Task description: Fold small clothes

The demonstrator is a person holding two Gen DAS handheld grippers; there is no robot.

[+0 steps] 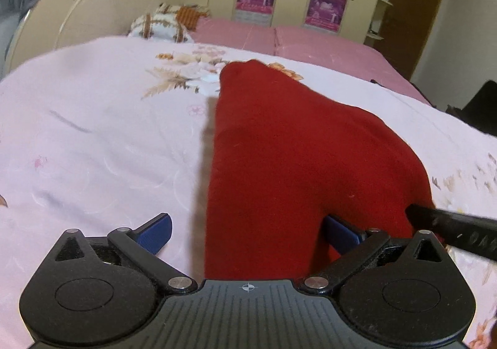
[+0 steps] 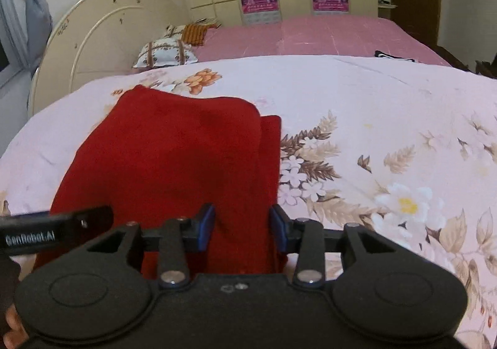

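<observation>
red garment (image 1: 279, 162) folded on the floral bedspread (image 1: 93, 147), both grippers at its near edge

the left gripper (image 1: 248, 231) stands wide, its left pad clear over the spread and its right pad at the cloth's edge, not pinching; the right gripper (image 2: 242, 226) is narrower, blue pads (image 2: 206, 224) on either side of a fold of the red cloth, and whether they press on it i cannot tell; a patterned pillow (image 2: 164, 53) lies by the cream headboard (image 2: 102, 35); each gripper's finger shows in the other's view.
</observation>
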